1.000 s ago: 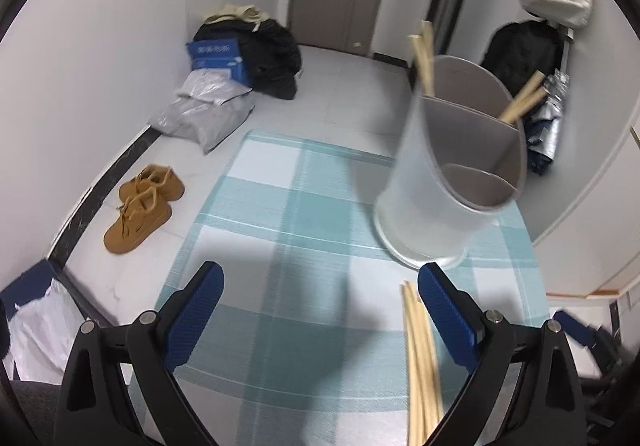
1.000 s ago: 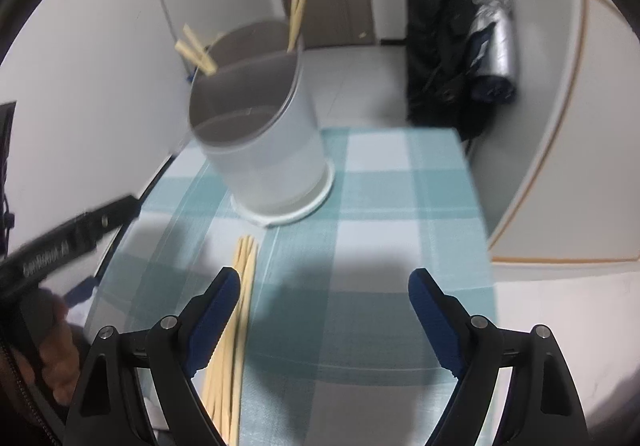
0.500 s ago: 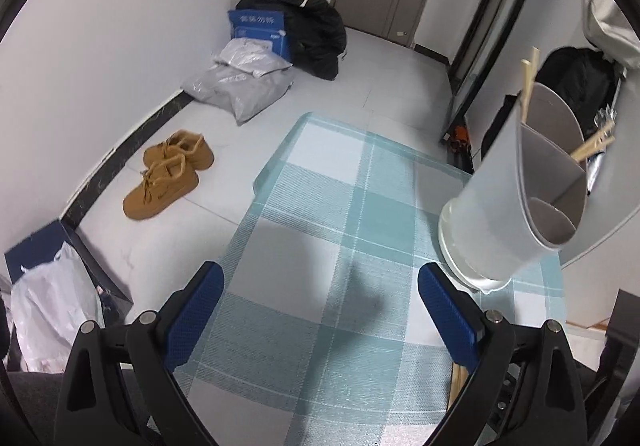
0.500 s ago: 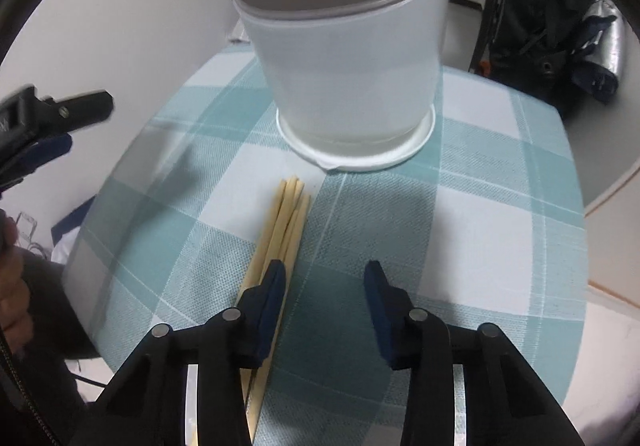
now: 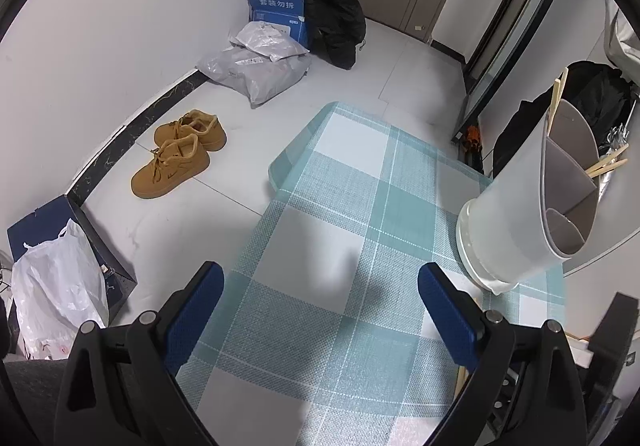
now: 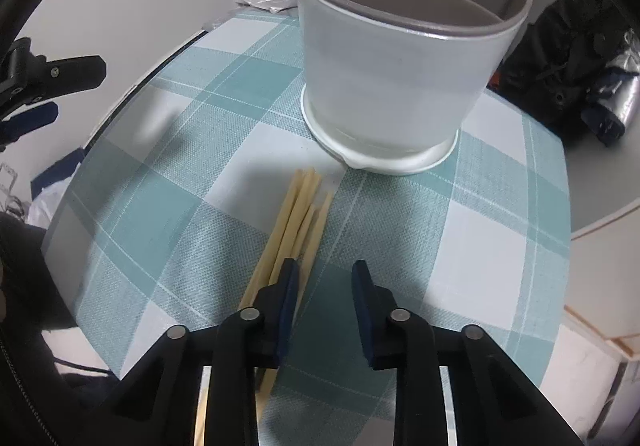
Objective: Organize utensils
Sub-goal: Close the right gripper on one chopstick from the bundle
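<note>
The right gripper (image 6: 325, 280) hovers narrowly parted, nothing between its jaws; the chopsticks (image 6: 298, 220) lie just left of its left finger, with the holder (image 6: 394, 58) ahead. It should shift left, straddling one stick. The left gripper (image 5: 320, 296) waits wide, empty.

1. We hold our left gripper (image 5: 320, 286) with its blue-padded fingers (image 5: 196, 302) spread wide, nothing between them.
2. Our right gripper (image 6: 325, 278) has its fingers (image 6: 289, 286) drawn close, a narrow gap left, gripping nothing.
</note>
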{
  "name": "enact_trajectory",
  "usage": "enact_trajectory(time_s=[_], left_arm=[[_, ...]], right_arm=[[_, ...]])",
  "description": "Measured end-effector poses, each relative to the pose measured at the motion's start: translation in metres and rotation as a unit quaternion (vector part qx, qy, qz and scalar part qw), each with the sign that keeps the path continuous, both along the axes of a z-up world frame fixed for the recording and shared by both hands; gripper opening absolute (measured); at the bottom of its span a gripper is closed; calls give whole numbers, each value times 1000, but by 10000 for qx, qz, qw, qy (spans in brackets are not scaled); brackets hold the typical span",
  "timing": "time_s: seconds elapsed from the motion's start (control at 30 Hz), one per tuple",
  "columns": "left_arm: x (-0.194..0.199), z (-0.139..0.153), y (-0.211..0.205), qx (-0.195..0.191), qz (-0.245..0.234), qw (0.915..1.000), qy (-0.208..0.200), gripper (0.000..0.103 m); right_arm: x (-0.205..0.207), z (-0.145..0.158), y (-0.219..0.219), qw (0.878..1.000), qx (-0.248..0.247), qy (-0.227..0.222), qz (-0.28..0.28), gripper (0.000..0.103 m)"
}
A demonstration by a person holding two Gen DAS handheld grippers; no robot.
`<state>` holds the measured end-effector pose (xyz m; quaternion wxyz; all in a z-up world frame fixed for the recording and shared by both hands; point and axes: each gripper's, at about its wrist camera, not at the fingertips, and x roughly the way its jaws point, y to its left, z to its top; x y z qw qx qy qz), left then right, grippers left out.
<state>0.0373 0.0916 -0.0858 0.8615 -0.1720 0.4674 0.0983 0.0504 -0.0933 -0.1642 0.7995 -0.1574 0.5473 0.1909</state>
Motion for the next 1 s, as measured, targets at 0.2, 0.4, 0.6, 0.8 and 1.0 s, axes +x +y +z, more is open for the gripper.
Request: enact_trajectory(time_s=[0.2, 0.4, 0.6, 0.8, 1.0], left_arm=[[0, -2, 2, 180, 58, 9998, 42, 95], [-2, -1, 2, 252, 55, 9997, 12, 95], [-3, -3, -5, 222, -160, 9996, -31, 95], [-5, -3, -22, 426, -448, 9980, -119, 95], [-13, -1, -40, 576, -686, 9956, -277, 95]], right_arm=[[6, 1, 0, 9996, 142, -133, -223, 23], [9, 2, 12, 9995, 246, -157, -125, 6], [21, 6, 12, 9983, 519, -211, -176, 5], [21, 36, -45, 9875, 1420, -245, -645, 5], [23, 49, -97, 9695, 2212, 37, -1051, 5]])
